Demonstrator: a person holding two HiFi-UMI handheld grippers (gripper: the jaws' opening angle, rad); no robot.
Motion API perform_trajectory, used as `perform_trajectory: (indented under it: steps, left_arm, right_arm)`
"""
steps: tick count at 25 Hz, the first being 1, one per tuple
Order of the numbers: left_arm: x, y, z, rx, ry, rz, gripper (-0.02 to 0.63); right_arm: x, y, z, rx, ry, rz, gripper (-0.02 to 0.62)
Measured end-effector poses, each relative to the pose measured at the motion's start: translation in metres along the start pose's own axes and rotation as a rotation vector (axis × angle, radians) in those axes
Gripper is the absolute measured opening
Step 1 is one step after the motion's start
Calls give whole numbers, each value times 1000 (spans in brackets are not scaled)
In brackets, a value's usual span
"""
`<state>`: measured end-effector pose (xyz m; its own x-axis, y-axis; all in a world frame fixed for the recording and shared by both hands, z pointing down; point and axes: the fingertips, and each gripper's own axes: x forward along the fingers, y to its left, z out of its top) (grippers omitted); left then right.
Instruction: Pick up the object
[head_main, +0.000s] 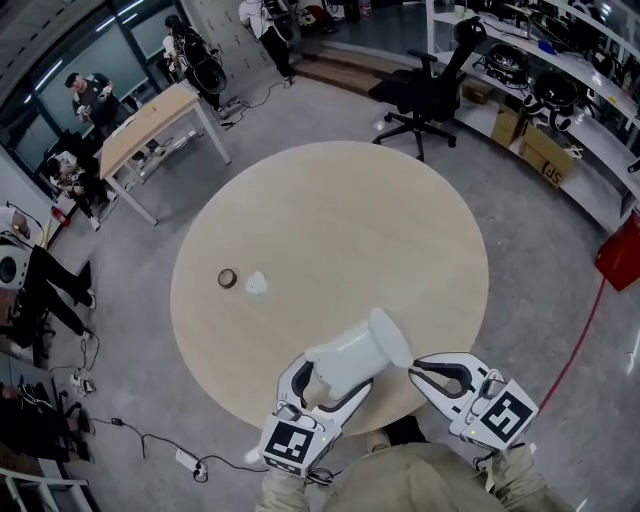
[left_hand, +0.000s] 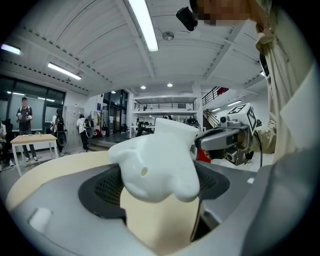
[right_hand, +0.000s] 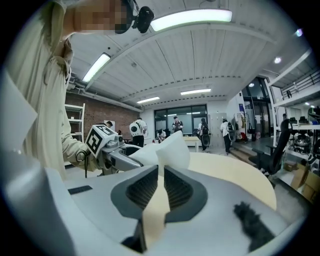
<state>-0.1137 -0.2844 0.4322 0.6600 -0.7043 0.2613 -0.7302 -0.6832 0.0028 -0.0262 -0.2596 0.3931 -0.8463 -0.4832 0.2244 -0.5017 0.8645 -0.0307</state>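
Note:
A white plastic object (head_main: 357, 353) with a flared end sits between the jaws of my left gripper (head_main: 333, 380), over the near edge of the round wooden table (head_main: 330, 230). In the left gripper view the object (left_hand: 156, 164) fills the gap of the left gripper (left_hand: 159, 186), whose dark pads press on its two sides. My right gripper (head_main: 413, 372) hovers just right of the object with its fingertips together and nothing between them. In the right gripper view the right gripper (right_hand: 161, 172) shows only a thin slit, with the white object (right_hand: 169, 147) beyond its tips.
A small brown ring (head_main: 227, 278) and a small white piece (head_main: 257, 284) lie on the table's left side. A black office chair (head_main: 430, 92) stands behind the table. At the far left are a wooden desk (head_main: 155, 120) and several people; shelving lines the right wall.

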Motion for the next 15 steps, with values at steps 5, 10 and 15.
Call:
perform_trajectory:
  steps: [5,10,15]
  left_arm:
    - [-38,-18,1,-32,-30,13,414]
    - [-74,-39,5,-47,-58,5,414]
    - [-92,-51,19,-39,-107,7,414]
  right_arm:
    - [-11,37,2,-27,-13,-11,25]
    - [-25,73,2,-72,3,-29,25]
    - [-37,90,9,-103,8,-40,25]
